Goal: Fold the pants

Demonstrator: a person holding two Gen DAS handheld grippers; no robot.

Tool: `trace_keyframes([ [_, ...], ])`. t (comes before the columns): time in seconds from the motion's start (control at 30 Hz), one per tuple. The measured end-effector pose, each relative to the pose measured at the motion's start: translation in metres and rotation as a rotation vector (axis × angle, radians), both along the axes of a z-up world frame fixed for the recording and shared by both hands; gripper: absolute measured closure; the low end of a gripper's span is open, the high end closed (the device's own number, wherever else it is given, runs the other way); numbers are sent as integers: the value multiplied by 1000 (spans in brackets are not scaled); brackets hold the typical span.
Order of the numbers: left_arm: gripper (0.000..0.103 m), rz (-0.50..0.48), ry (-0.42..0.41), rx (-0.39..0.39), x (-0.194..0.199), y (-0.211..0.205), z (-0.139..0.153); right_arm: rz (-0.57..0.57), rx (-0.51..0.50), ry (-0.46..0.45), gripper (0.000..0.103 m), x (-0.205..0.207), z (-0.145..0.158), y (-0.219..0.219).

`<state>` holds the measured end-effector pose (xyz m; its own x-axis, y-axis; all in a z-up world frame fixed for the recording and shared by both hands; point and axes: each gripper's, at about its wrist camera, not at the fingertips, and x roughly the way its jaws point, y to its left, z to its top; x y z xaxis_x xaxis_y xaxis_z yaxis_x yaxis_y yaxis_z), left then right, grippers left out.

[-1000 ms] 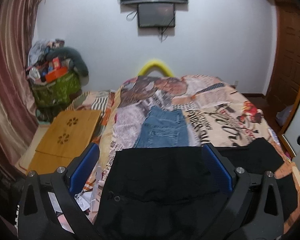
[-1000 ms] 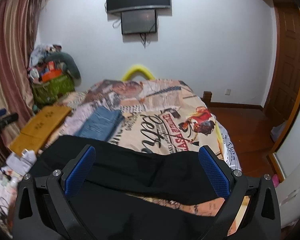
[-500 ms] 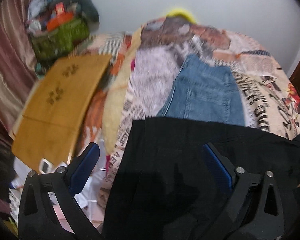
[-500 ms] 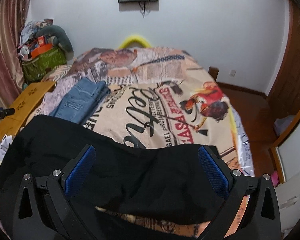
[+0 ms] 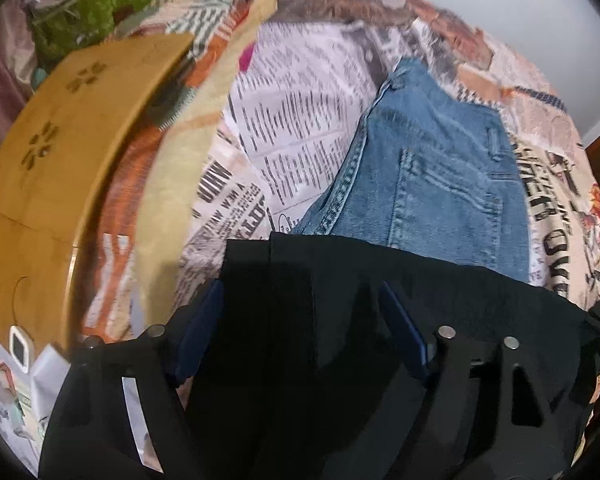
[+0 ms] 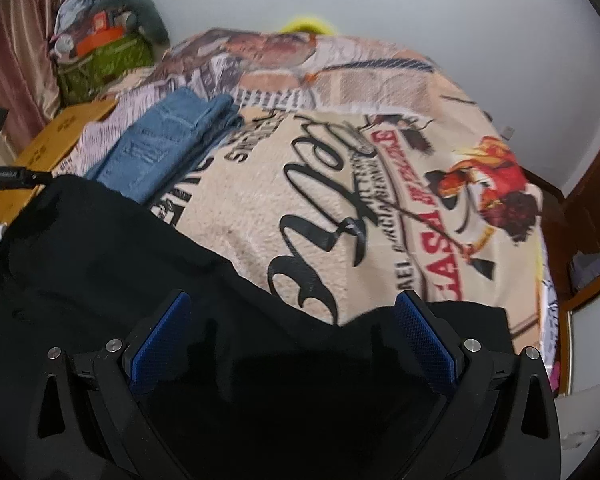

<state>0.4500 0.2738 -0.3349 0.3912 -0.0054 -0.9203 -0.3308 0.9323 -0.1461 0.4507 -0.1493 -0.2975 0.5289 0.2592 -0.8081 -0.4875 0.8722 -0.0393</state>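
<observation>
black fabric fills the lower half of both wrist views: the black pants (image 5: 380, 300) lie spread across the near edge of the bed (image 6: 380, 184), on the printed blanket (image 6: 320, 200), and i judge they sit there so i can work a fold from the near side. a folded pair of blue jeans (image 5: 432, 184) rests farther up the bed toward its left edge, just past the far hem of the black pair, which suggests a finished piece set aside.

on my left gripper (image 5: 300, 312) the jaws stand wide apart, the blue pads on either side of a stretch of black cloth; whether either pad touches it i cannot tell. my right gripper (image 6: 296, 320) is likewise spread wide, straddling the dipping edge of the pants without pinching it. nothing is clamped in either one.

beside the bed's left edge a wooden lap table (image 5: 72, 140) leans, and a green basket (image 6: 100, 60) of clutter stands by the wall.
</observation>
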Motion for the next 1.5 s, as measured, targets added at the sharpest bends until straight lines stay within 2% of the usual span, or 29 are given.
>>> trace_keyframes([
  [0.07,24,2,32,1,6,1,-11,15,-8,14,4,5,-6,5],
  [0.13,24,-16,63,6,11,1,-20,29,-14,37,19,9,-10,10],
  [0.23,25,-36,64,8,10,2,-25,47,7,84,22,14,-18,16],
  [0.27,27,-43,62,16,8,1,-24,54,11,94,23,13,-20,18],
  [0.37,34,-55,63,43,5,-2,-22,76,-7,124,34,12,-31,26],
  [0.43,40,-53,59,59,3,-1,-19,74,-36,99,35,9,-35,30],
  [0.5,46,-48,54,70,1,-1,-17,74,-35,93,41,8,-35,32],
  [0.57,53,-45,52,81,0,1,-15,76,-28,89,52,6,-35,32],
  [0.63,57,-41,45,90,-2,1,-12,86,-6,103,71,7,-35,33],
  [0.67,60,-41,40,103,-2,-1,-9,85,0,104,76,6,-35,34],
  [0.7,62,-42,36,119,-3,-4,-6,84,-1,101,85,5,-35,35],
  [0.8,69,-56,17,165,-6,-10,3,71,-5,65,94,2,-32,34],
  [0.93,83,-64,-9,188,-12,-11,16,44,43,33,95,1,-21,26],
  [0.97,93,-56,-21,196,-15,-11,22,38,52,23,96,1,-17,24],
  [1.07,93,-53,-40,192,-22,-9,35,22,74,-18,96,-4,-2,20],
  [1.23,94,-70,-99,236,-41,-17,67,9,112,-57,97,-22,23,13],
  [1.37,100,-63,-155,252,-66,-23,97,3,122,-86,98,-41,41,7],
  [1.5,100,-51,-190,256,-94,-23,121,1,151,-115,99,-66,61,-2],
])
